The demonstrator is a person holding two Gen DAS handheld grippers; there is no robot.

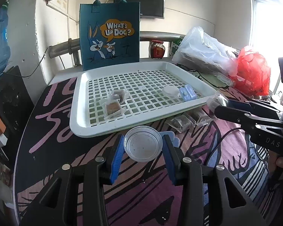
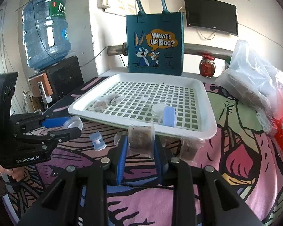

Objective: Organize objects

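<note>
Two tongs are loaded beside the white slotted tray (image 1: 77, 120) on the patterned surface (image 1: 141, 197). The left tongs (image 1: 143, 146) are clamped across the rim of a clear round lid (image 1: 143, 146), light and stiff but probably slick. The right tongs (image 2: 140, 141) pinch a small brown snack packet (image 2: 140, 138) by its sides; it looks soft and crushable, best gripped gently.
</note>
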